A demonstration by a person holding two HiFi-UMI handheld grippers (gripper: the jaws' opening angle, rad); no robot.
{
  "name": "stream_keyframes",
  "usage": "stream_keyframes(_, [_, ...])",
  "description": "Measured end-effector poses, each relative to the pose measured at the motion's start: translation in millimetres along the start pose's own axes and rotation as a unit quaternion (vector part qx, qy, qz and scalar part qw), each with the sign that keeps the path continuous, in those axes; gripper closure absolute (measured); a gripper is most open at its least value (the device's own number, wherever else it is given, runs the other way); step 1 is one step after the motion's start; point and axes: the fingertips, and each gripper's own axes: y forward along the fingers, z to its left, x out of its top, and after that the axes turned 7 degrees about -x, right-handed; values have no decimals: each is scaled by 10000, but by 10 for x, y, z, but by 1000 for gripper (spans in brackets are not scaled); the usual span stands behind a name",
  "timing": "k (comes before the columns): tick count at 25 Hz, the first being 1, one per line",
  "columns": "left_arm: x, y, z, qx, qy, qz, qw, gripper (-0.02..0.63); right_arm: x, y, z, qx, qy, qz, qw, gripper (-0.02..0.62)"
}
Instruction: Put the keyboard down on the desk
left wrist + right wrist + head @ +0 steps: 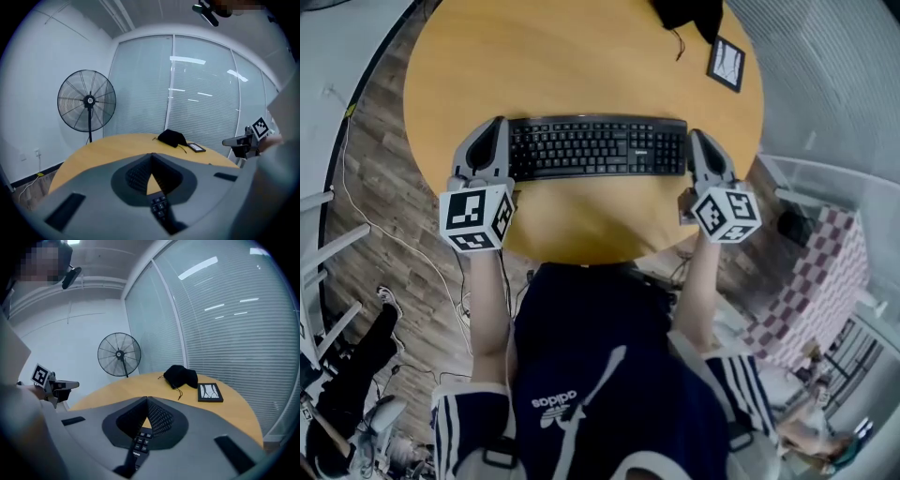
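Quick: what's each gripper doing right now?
Left gripper: closed on the left end of the black rectangular plastic keyboard.
Right gripper: closed on the keyboard's right end.

I logged the head view looking steeply down onto the round surface (581,75) from above. Both gripper views rode low behind their jaws, close over it, facing the glass wall (201,93). All three shared the black pouch (182,376) and framed picture (210,392).

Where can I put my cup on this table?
Best is the big bare tabletop behind the keyboard, left of the black pouch. The strip between keyboard and near edge is thin. Far right is crowded: pouch and picture frame.
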Motion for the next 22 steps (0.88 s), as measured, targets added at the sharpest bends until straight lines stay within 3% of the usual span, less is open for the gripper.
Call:
stream_keyframes(6, [571, -435, -346, 64, 374, -734, 9966, 604, 522, -454, 303, 100, -169, -757, 9969, 591])
stream_keyframes(12, [1117, -941, -753, 145, 751, -1367, 9877, 604, 1004, -1022, 468, 290, -412, -1369, 9893, 591])
stream_keyframes(17, [1366, -1234, -1149, 203, 998, -1682, 9805, 604, 1151, -1471, 444, 368, -527, -1636, 9844, 591])
stream_keyframes(22, [1359, -1435, -1537, 124, 1081, -1813, 9774, 604, 1104, -1886, 383, 461, -599, -1714, 9823, 591])
